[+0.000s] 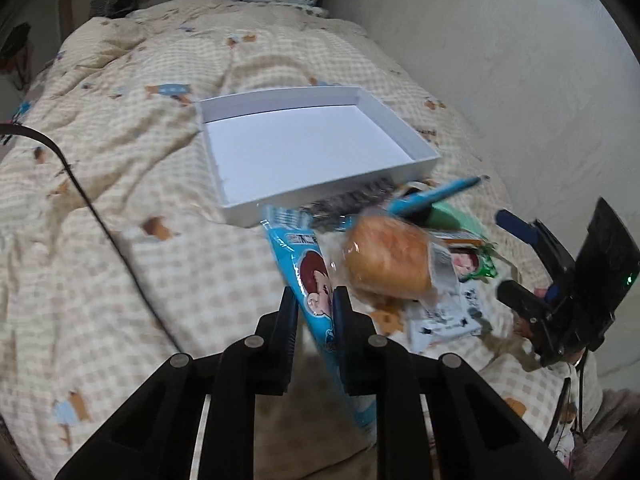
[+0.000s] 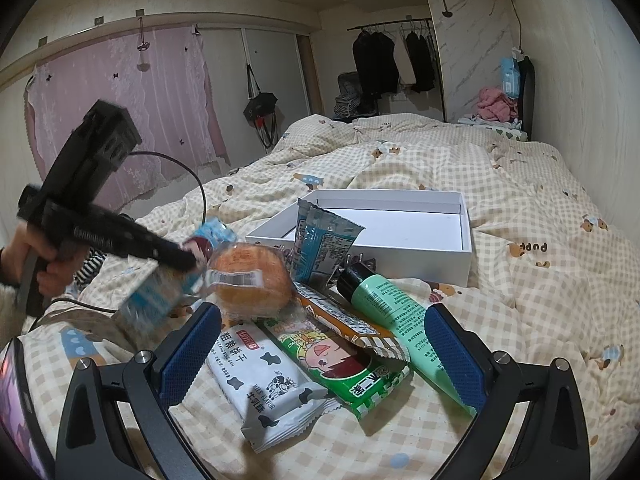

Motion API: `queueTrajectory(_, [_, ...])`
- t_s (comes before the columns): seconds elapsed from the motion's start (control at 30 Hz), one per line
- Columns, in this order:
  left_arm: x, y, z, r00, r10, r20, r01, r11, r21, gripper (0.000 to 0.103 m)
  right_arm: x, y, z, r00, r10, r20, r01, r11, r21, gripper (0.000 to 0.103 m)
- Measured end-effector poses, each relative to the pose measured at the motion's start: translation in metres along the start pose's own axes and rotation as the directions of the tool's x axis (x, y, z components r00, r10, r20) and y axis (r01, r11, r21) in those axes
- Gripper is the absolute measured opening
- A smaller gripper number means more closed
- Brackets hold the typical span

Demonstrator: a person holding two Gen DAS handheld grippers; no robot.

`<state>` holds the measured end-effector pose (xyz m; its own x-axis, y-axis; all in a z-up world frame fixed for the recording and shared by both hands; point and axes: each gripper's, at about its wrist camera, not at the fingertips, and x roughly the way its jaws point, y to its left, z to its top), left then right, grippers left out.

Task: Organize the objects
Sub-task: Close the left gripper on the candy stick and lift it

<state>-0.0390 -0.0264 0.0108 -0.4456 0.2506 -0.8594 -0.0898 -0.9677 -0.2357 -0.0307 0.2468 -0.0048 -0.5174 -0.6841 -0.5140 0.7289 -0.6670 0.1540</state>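
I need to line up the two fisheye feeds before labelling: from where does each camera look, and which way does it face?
Left wrist: sits on the left gripper, looking steeply down at the quilt; its black fingers clamp a blue snack packet; the right gripper shows at right.
Right wrist: sits on the right gripper, looking shallowly across the bed toward the wardrobe; its open blue pads flank the snack pile; the left gripper and a hand show at left.
Shared: white box, wrapped bun, green tube.

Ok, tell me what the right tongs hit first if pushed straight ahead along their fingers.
Most likely the snack pile: the open right tongs straddle the white milk biscuit packet and green snack packet, with the wrapped bun behind. Depth is unclear.
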Motion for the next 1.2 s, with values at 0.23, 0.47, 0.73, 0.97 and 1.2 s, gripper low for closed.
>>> queueTrajectory(0.23, [0.018,0.002,-0.001,0.985,0.164,-0.052,-0.165,0.986,-0.028,0.06,0.0,0.0,0.0,1.0,0.002,-0.001,-0.002,1.0,0.003,0.102])
queueTrajectory(0.47, [0.035,0.0,0.0,0.965,0.256,-0.057,-0.256,0.967,0.0,0.061,-0.002,0.0,-0.001,1.0,0.002,0.002,-0.002,1.0,0.008,0.102])
queueTrajectory(0.73, [0.029,0.013,-0.001,0.988,0.144,-0.052,-0.148,0.985,-0.089,0.032,-0.002,0.0,-0.001,1.0,0.003,0.004,-0.003,1.0,0.009,0.102])
queueTrajectory(0.97, [-0.029,-0.014,-0.007,0.97,0.127,0.206,-0.129,0.992,-0.004,0.032,-0.004,0.0,0.0,1.0,0.006,0.004,-0.006,1.0,0.015,0.102])
queueTrajectory(1.2, [-0.04,-0.023,-0.025,0.971,-0.1,0.217,0.111,0.993,-0.036,0.032,-0.003,0.001,0.001,1.0,0.005,0.004,-0.005,1.0,0.014,0.102])
